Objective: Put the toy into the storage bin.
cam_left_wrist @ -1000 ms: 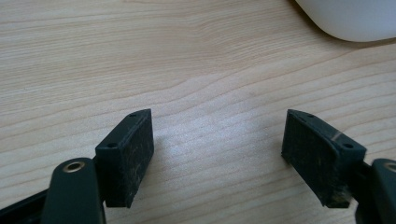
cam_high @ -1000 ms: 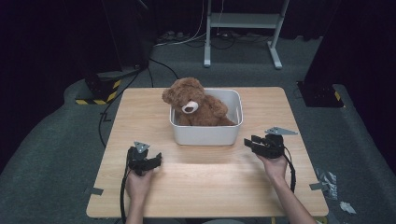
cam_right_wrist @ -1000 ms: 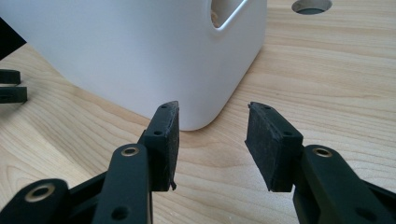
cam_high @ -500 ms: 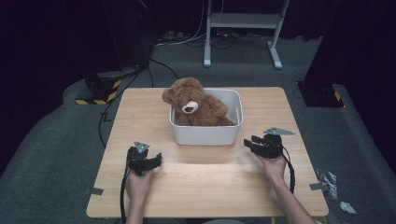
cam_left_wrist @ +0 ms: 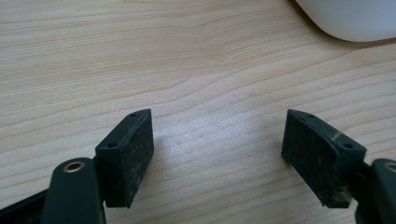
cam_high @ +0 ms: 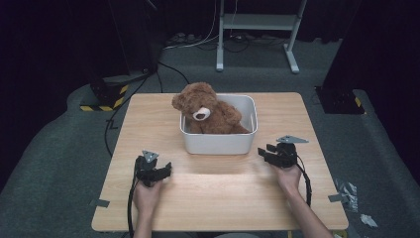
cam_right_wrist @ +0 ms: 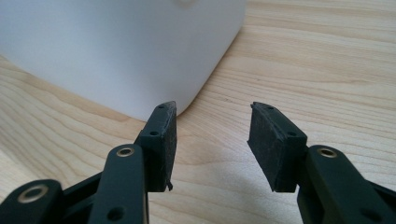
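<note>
A brown teddy bear [cam_high: 205,110] sits in a white bin [cam_high: 220,143] at the middle of the wooden table [cam_high: 148,114], its head leaning over the bin's left rim. My left gripper [cam_high: 166,171] rests low over the table, in front of the bin's left corner, and it is open and empty [cam_left_wrist: 217,126] with bare wood between its pads; the bin [cam_left_wrist: 350,18] shows at the upper right. My right gripper [cam_high: 262,152] points left at the bin's right front corner. It is open and empty [cam_right_wrist: 212,116], close to the bin's wall [cam_right_wrist: 116,46] but not touching it.
A black stand base with yellow-black stripes [cam_high: 106,94] sits on the floor beyond the table's left corner. A metal frame [cam_high: 257,29] stands behind. Another black base [cam_high: 339,99] sits at the right. Scraps of tape [cam_high: 346,191] lie on the carpet at right.
</note>
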`<state>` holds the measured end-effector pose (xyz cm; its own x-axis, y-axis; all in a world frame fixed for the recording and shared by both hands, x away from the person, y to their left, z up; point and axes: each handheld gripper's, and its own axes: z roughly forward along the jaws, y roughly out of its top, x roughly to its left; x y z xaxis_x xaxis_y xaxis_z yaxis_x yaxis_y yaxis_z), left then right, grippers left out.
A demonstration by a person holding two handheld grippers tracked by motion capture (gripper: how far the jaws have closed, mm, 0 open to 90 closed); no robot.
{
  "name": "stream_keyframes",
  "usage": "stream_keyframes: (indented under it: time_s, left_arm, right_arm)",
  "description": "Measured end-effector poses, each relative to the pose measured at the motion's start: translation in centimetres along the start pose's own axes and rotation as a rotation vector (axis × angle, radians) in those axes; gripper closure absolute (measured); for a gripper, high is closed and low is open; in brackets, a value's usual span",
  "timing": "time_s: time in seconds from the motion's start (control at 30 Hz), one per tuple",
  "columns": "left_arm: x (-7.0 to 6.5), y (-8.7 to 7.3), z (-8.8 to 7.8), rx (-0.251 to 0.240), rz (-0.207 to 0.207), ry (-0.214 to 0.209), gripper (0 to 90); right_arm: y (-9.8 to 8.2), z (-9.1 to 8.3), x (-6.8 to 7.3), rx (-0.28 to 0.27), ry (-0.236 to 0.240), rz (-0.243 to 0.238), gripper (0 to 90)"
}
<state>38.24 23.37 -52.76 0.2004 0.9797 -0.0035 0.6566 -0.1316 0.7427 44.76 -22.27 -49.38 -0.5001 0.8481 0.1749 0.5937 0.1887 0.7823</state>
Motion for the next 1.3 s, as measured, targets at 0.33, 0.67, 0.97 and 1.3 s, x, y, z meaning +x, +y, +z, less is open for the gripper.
stream_keyframes:
  time_s: [0.33,0.67,0.97,1.3]
  left_arm:
    - [0.0,0.0,0.0,0.0,0.003,-0.001,24.9]
    - [0.0,0.0,0.0,0.0,0.0,0.002,24.9]
    - [0.0,0.0,0.0,0.0,0.0,0.002,24.9]
    - [0.0,0.0,0.0,0.0,0.0,0.002,24.9]
  right_arm:
    - [-0.3,0.9,-0.1,0.021,-0.034,-0.009,51.0]
    - [-0.5,1.8,0.3,0.048,-0.056,-0.04,50.8]
    - [-0.6,2.3,0.4,0.066,-0.086,-0.063,49.8]
    - [-0.8,2.8,0.6,0.082,-0.099,-0.068,48.9]
